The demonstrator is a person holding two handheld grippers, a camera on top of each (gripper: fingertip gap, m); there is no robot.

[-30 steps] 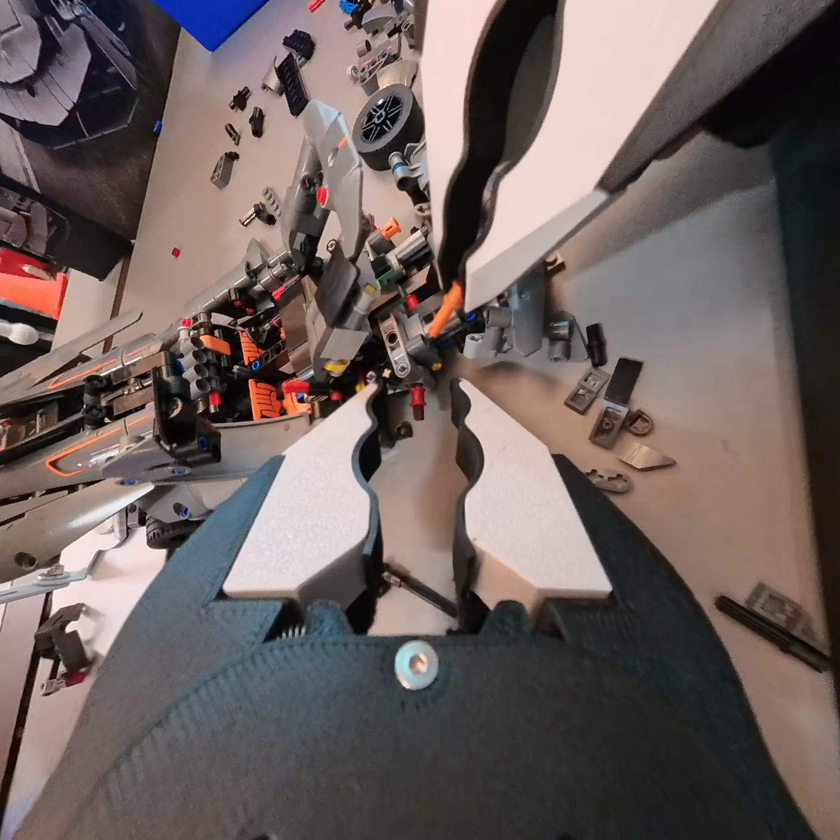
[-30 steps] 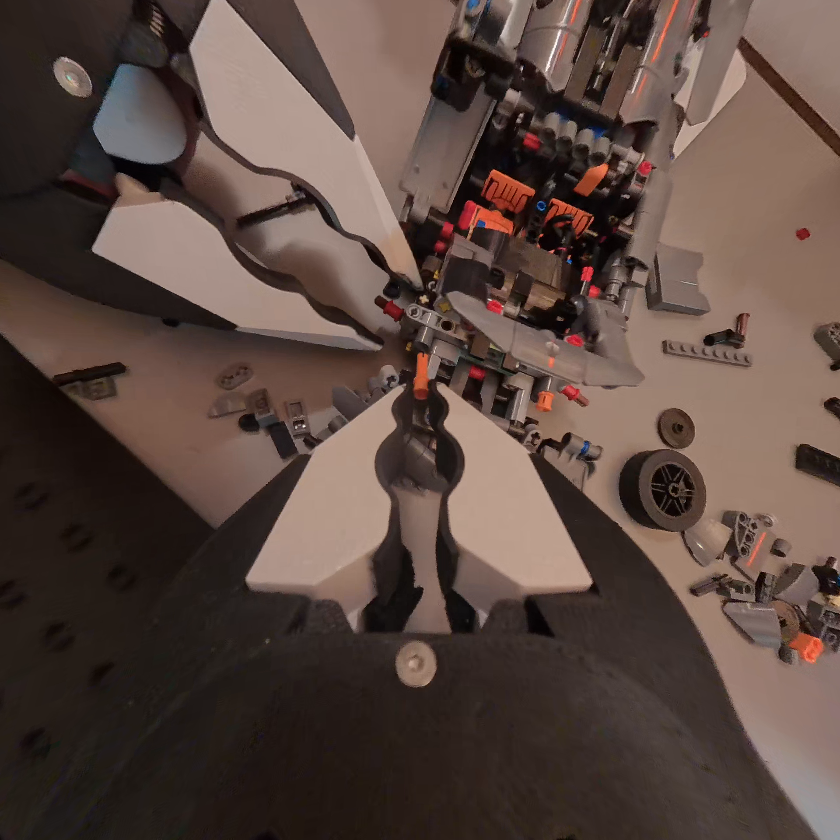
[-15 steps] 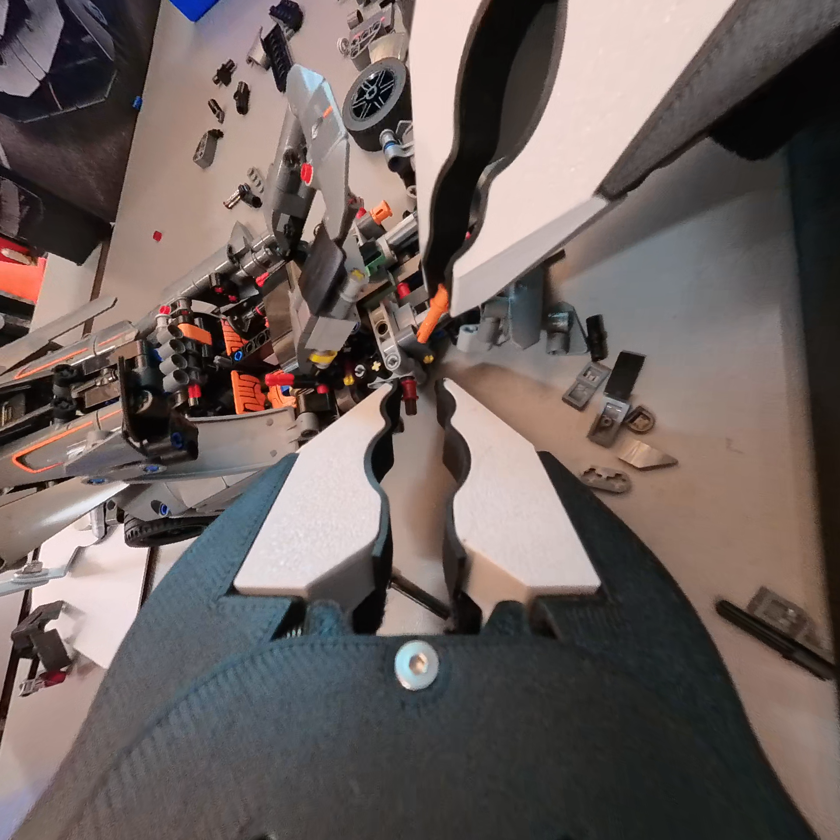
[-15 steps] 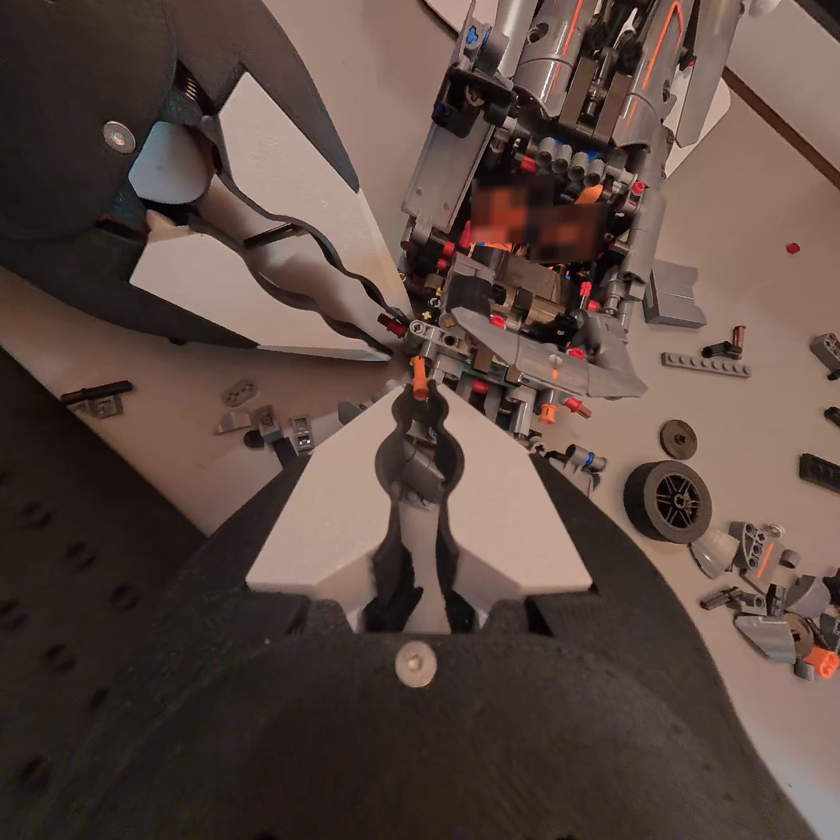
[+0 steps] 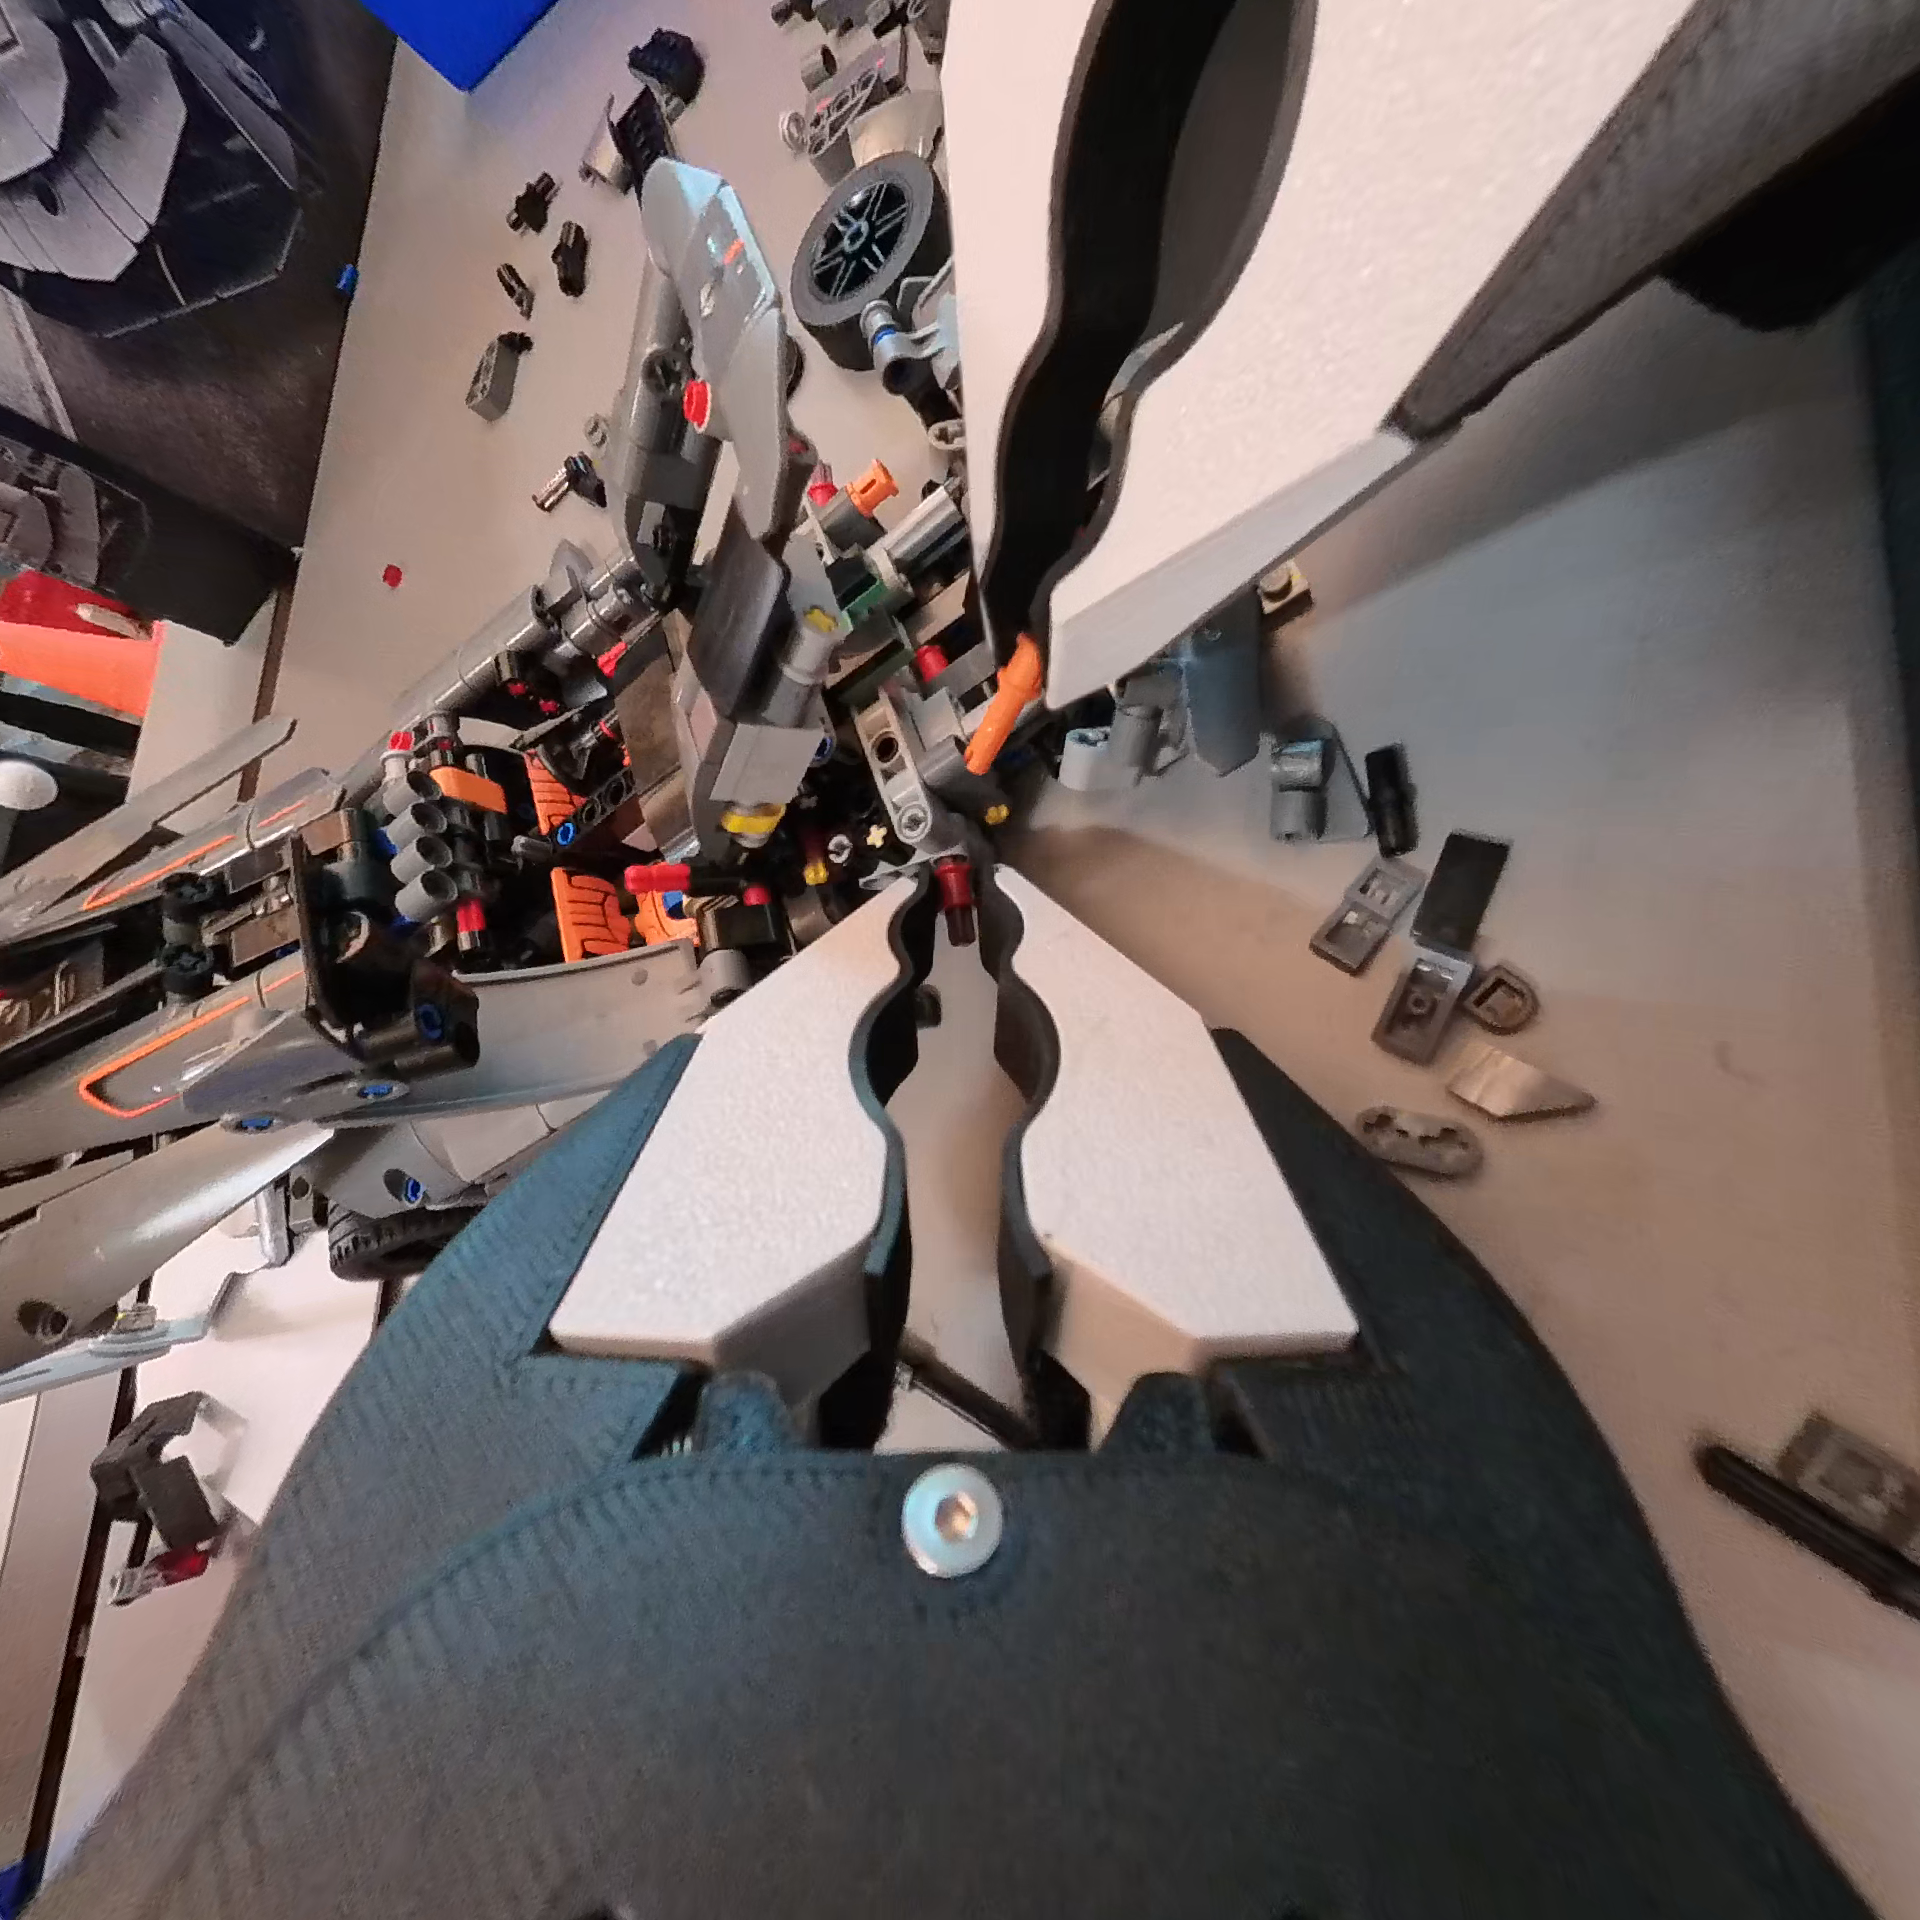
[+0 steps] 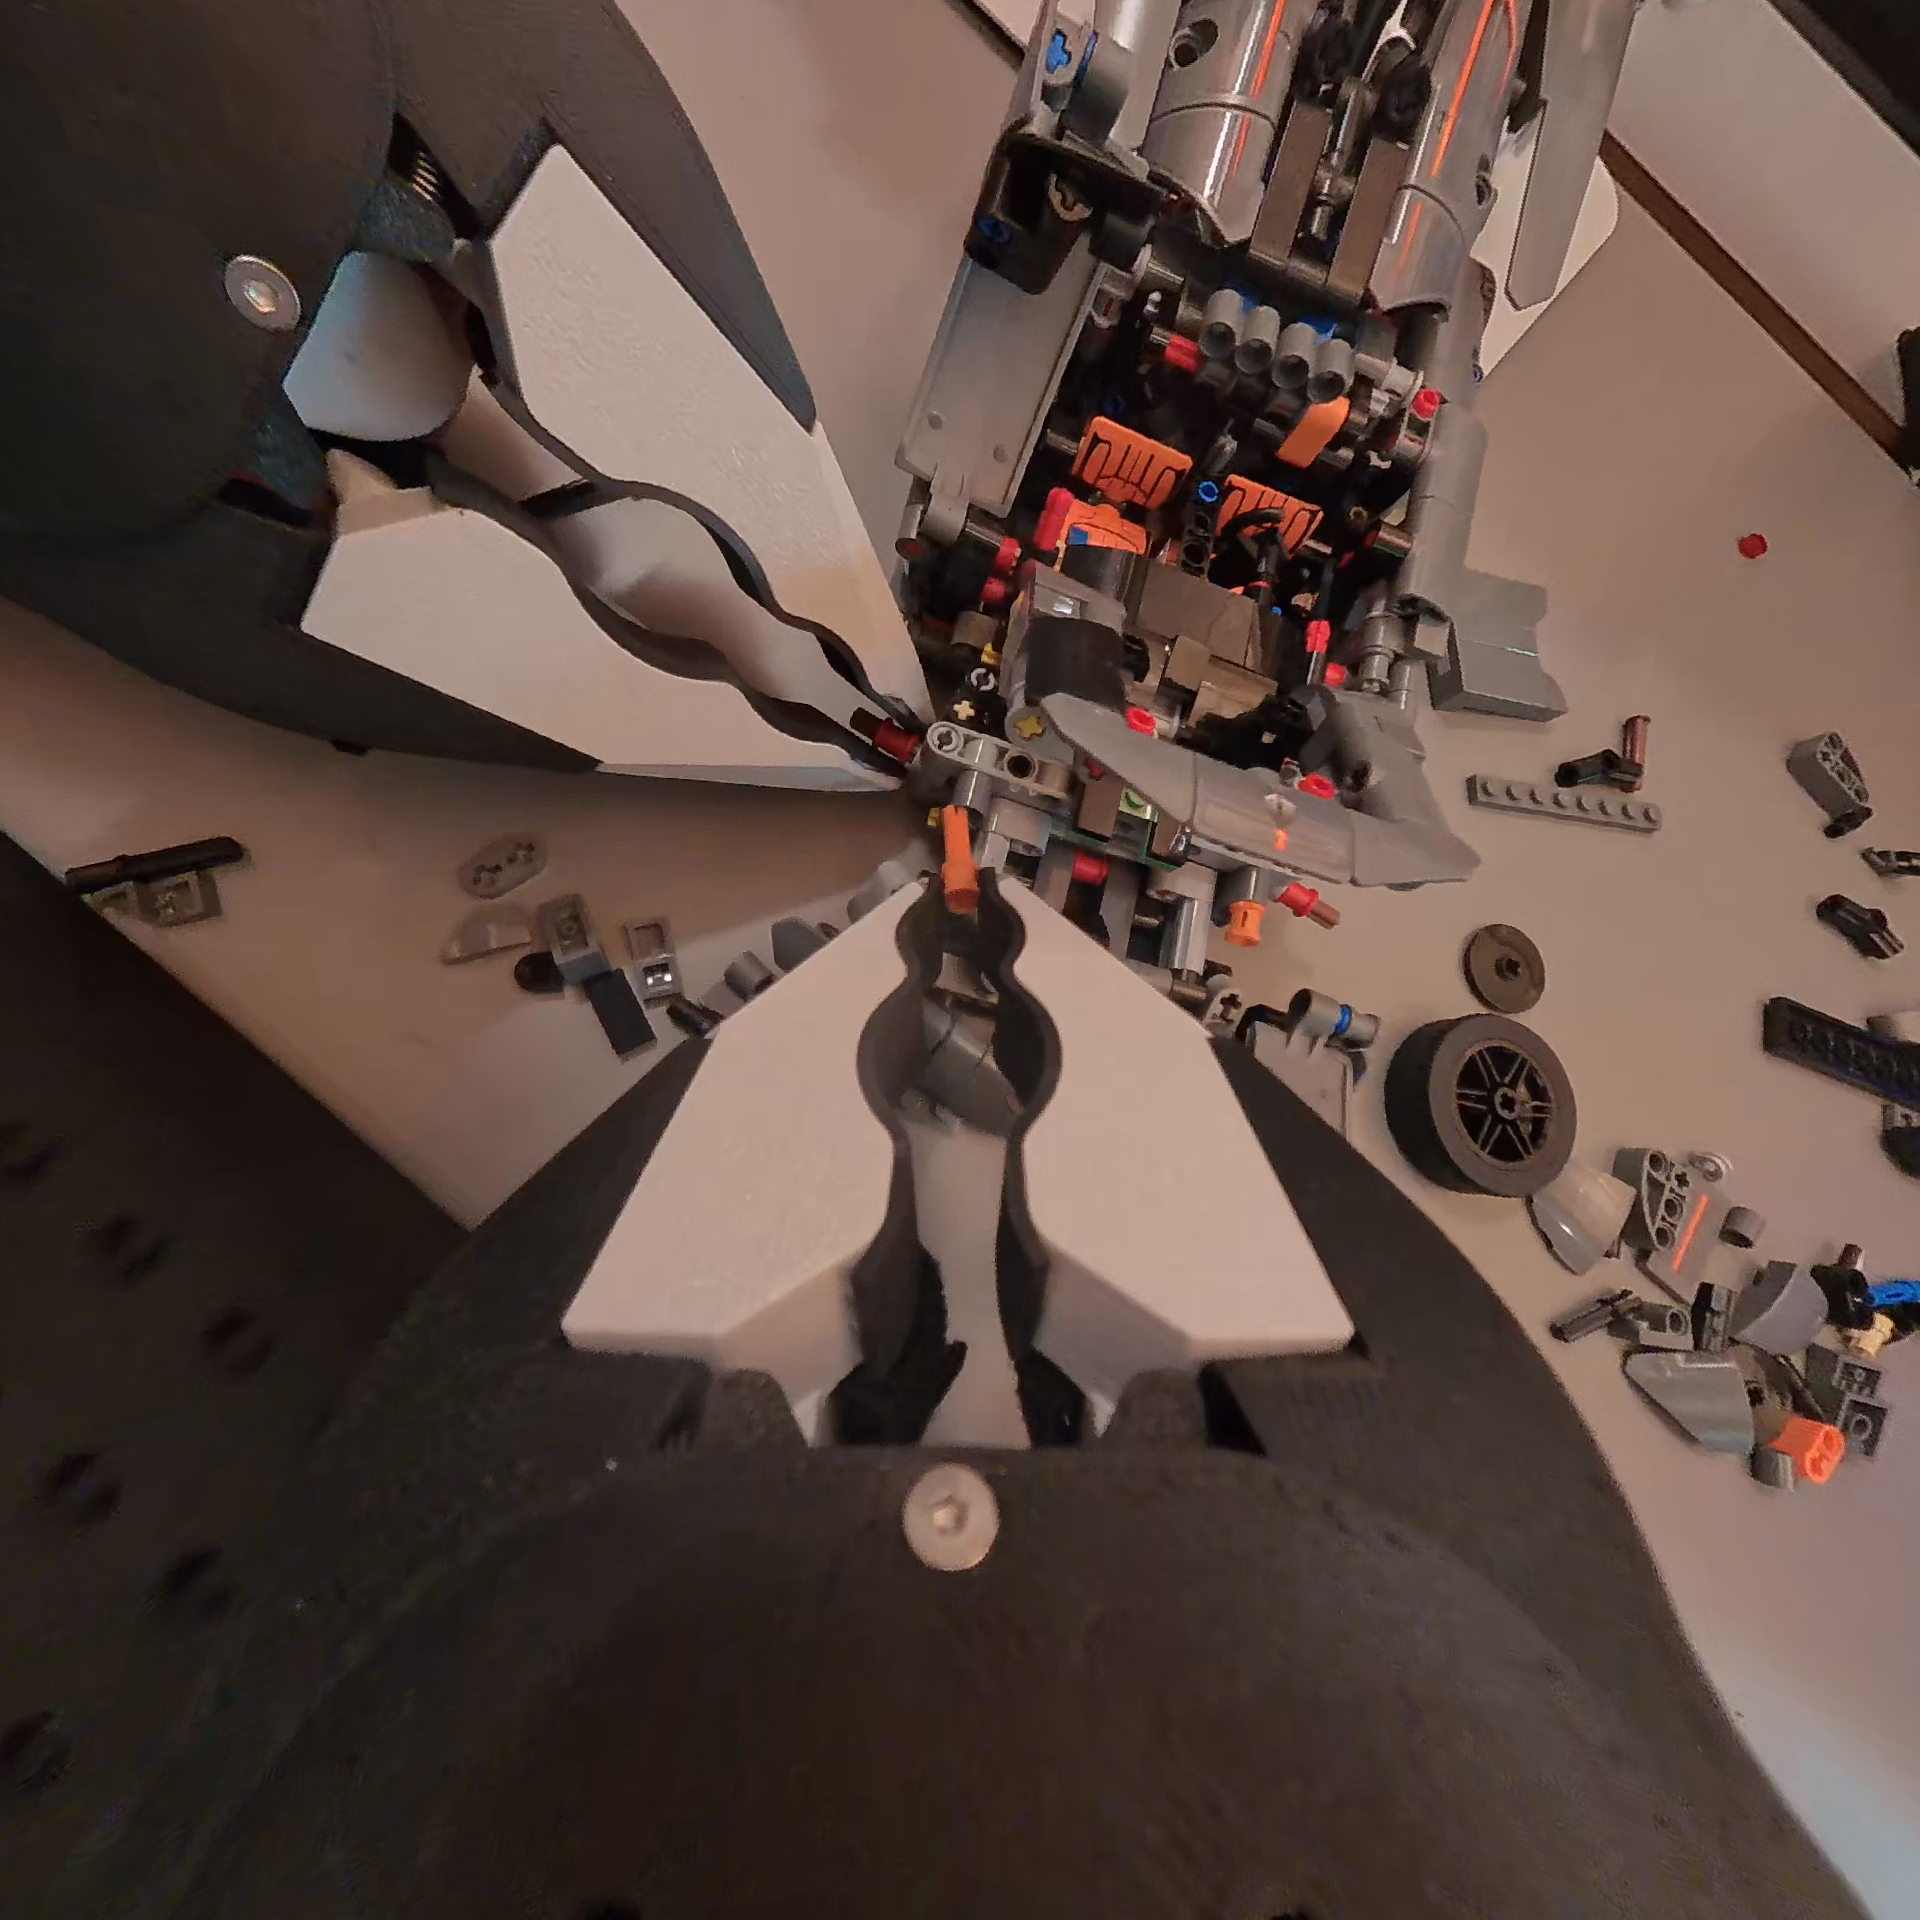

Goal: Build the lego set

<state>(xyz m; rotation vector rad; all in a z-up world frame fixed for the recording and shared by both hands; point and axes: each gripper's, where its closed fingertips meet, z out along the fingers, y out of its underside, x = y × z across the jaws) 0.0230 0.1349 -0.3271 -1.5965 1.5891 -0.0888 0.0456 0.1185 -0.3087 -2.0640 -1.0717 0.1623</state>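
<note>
A half-built grey, black and orange Lego car (image 5: 623, 727) lies on the light table; it also shows in the right wrist view (image 6: 1195, 520). My left gripper (image 5: 958, 896) is closed on a red pin (image 5: 951, 902) that sticks out of the car's near end. My right gripper (image 6: 961, 891) is shut on an orange axle pin (image 6: 956, 857) whose far end is in the same end of the car; a grey part (image 6: 966, 1049) sits deeper between its fingers. The two grippers meet at that corner, almost at right angles. The right gripper (image 5: 1023, 665) and the left gripper (image 6: 888, 736) each show in the other's view.
A black wheel (image 6: 1481, 1101) and a pile of loose grey parts (image 6: 1745, 1330) lie to the right of the car. Small grey plates (image 5: 1434, 966) and a black axle (image 5: 1808, 1527) lie beside the left gripper. A dark box (image 5: 125, 208) stands at the table's far edge.
My left gripper has moved up to the car and its fingers have narrowed from wide open to closed around the red pin. The right gripper has kept hold of the orange pin.
</note>
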